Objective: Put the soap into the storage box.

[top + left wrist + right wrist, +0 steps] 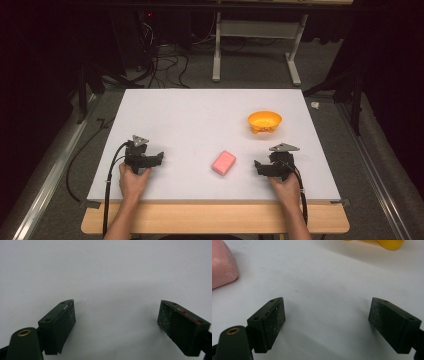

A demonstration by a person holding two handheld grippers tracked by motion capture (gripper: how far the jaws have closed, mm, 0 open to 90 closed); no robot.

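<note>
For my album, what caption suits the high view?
Two open tools flank a pink block near an orange bowl.

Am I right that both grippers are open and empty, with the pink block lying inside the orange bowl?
Not quite: the pink block lies on the white table, apart from the orange bowl, as the high view shows. Both grippers are indeed open and empty.

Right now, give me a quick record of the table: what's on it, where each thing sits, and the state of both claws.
surface: white table
pink block: lying flat, near front centre
orange bowl: upright, right side, farther back
left claw: open, holding nothing, low at front left
right claw: open, holding nothing, right of the pink block
contact: neither claw touches the block or bowl
</note>
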